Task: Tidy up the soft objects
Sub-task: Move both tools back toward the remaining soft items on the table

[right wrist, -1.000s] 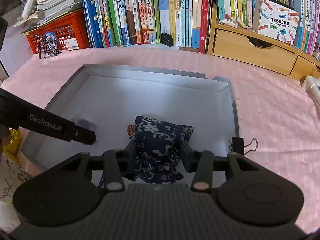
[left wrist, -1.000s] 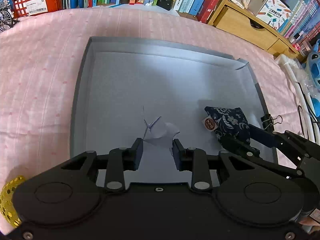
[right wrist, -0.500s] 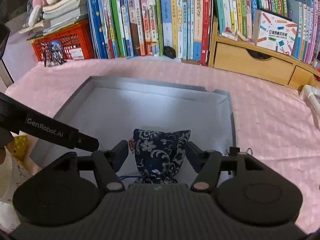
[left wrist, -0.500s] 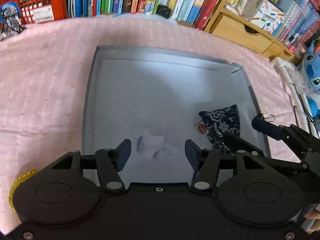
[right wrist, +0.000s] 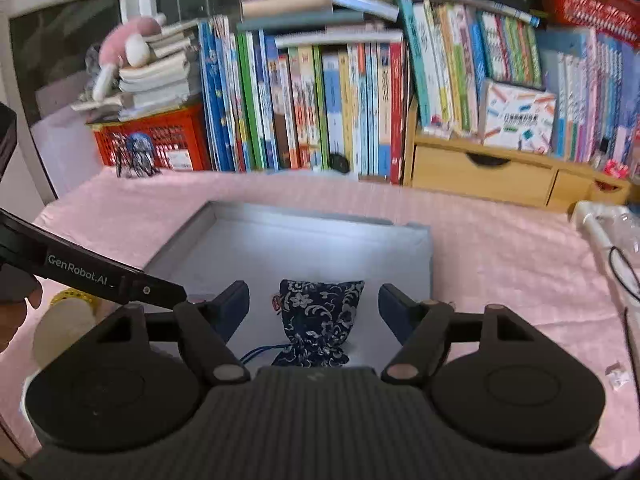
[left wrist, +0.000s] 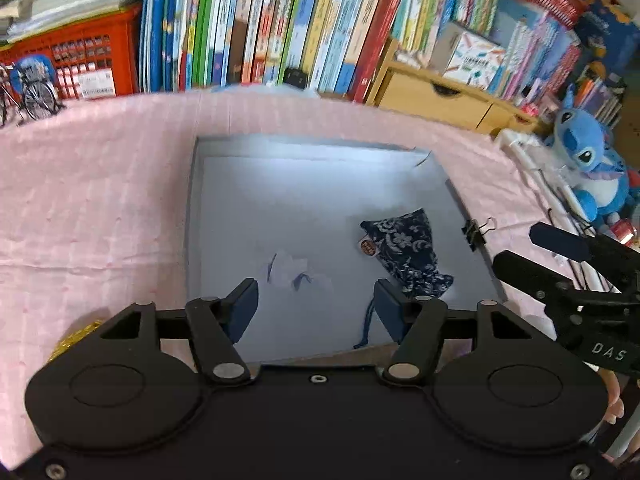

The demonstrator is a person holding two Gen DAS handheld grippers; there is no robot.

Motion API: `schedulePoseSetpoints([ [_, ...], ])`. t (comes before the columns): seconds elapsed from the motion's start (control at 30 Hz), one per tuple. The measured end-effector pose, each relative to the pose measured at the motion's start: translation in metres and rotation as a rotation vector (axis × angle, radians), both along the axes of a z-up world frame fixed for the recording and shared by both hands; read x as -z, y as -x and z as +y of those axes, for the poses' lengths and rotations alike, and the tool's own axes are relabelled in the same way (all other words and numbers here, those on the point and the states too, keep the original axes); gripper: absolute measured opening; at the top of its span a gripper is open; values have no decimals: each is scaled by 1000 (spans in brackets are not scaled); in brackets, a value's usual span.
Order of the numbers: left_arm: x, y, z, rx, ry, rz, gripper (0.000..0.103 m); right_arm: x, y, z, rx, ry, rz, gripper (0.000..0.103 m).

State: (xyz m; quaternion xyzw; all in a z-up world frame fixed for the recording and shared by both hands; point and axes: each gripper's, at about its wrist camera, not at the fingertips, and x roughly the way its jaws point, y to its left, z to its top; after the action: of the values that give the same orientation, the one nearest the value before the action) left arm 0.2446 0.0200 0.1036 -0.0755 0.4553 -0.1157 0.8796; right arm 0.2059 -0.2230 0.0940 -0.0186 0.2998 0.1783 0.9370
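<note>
Both grippers stood wide open and empty over the grey tray (left wrist: 192,216), which lay on the pink tablecloth (left wrist: 92,200). The left gripper (left wrist: 316,306) had its fingers spread well apart with nothing between them; beyond them, toward 12 o'clock on the tray floor, lay a small pale sheer pouch (left wrist: 296,270) with a thin blue cord. The right gripper (right wrist: 313,306) was spread as wide, and the dark blue floral pouch (right wrist: 318,316) lay on the tray floor between its fingers but touched neither. In the left wrist view that floral pouch (left wrist: 404,252) sat at about 2 o'clock from the left gripper, near the tray's right wall and a black binder clip (left wrist: 474,232) on the rim.

Judged from this, two soft pieces were set down in the tray and the step in hand was a release. A yellow mesh thing (left wrist: 78,336) showed at 8 o'clock, outside the tray's near left corner. The next move would likely call for lifting clear without snagging the floral pouch's drawstring, then reaching for another soft item.
</note>
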Motion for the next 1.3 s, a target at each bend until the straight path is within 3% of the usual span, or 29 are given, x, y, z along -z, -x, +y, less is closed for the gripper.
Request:
schedulePoseSetpoints([
  [0.33, -17, 71, 6, 29, -4, -168, 72, -9, 64, -20, 22, -8, -157, 85],
  [0.77, -4, 165, 38, 13, 54, -353, 82, 4, 134, -42, 81, -13, -276, 92],
  [1.17, 27, 223, 49, -41, -54, -492, 90, 34, 174, -56, 167, -36, -359, 103],
  [1.3, 41, 233, 50, -62, -69, -485, 91, 49, 183, -61, 203, -47, -377, 103],
])
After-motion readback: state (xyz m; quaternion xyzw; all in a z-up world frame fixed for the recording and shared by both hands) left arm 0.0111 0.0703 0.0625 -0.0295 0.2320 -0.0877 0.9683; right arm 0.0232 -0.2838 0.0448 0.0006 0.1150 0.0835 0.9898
